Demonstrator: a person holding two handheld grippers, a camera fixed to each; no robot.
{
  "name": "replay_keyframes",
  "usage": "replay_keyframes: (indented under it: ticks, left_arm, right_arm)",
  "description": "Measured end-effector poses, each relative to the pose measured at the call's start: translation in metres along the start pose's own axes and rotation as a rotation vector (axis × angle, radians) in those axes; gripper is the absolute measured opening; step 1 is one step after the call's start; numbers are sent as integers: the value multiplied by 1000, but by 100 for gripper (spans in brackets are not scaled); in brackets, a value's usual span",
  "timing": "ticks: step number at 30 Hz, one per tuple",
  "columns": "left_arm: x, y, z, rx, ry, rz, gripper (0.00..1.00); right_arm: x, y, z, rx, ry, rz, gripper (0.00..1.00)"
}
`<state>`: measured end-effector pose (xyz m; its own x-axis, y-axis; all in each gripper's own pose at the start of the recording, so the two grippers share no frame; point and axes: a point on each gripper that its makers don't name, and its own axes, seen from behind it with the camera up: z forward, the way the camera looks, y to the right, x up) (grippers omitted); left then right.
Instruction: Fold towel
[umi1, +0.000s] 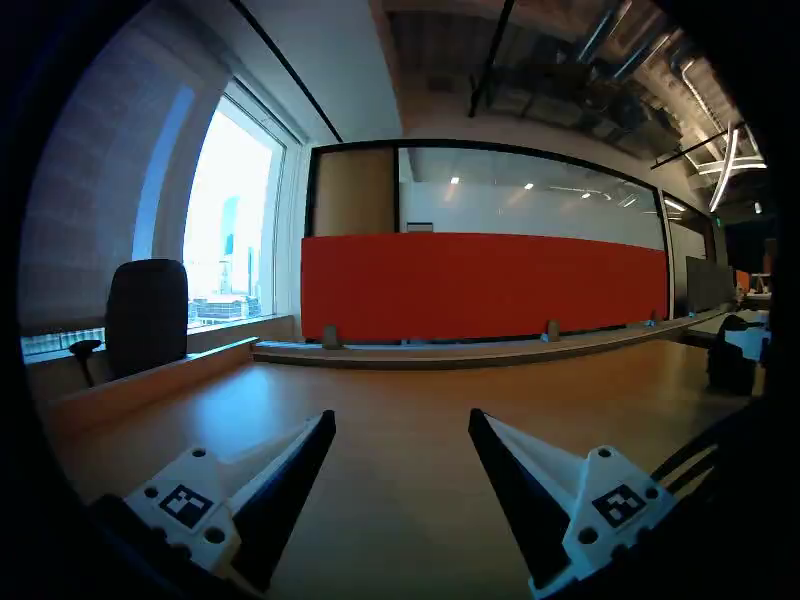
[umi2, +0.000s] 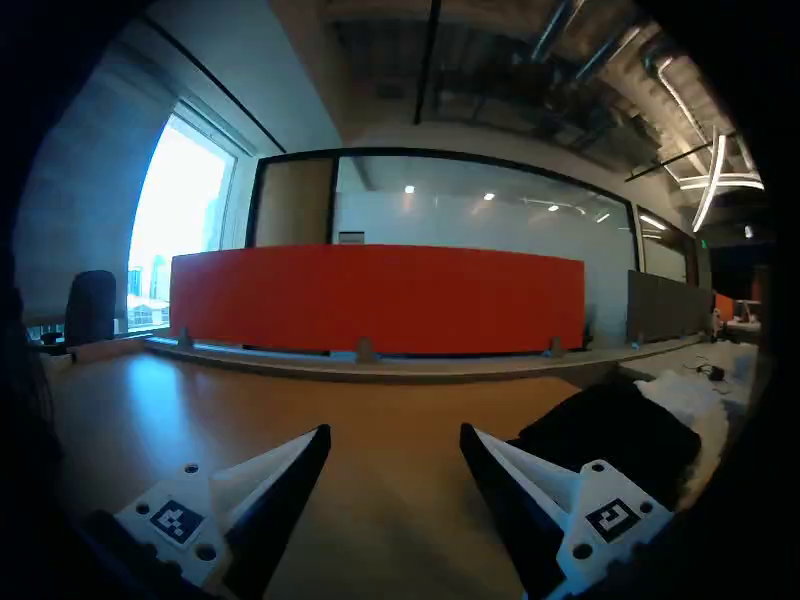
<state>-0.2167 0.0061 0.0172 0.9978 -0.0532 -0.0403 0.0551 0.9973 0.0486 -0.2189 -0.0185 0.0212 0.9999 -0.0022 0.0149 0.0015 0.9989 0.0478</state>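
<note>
The wooden bench runs out to a red partition. A dark towel lies crumpled at its right side, seemingly not yet folded. The right gripper, just beside it, and the left gripper both have their fingers apart and hold nothing.

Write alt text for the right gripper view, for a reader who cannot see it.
The right gripper, open and empty, hovers over a wooden desk; a dark towel lies to its right beside white cloth. A red divider panel stands along the desk's far edge.
</note>
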Motion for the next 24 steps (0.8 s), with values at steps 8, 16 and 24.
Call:
replay_keyframes:
  ticks: [8,16,24]
  left_arm:
    - [0,0,0,0,0,0,99]
    - [0,0,0,0,0,0,99]
    - [0,0,0,0,0,0,99]
  right_arm:
    - [-7,-3,2,7,-4,11,100]
    - [-11,2,1,-2,-3,10,100]
    - [-11,2,1,11,6,16,100]
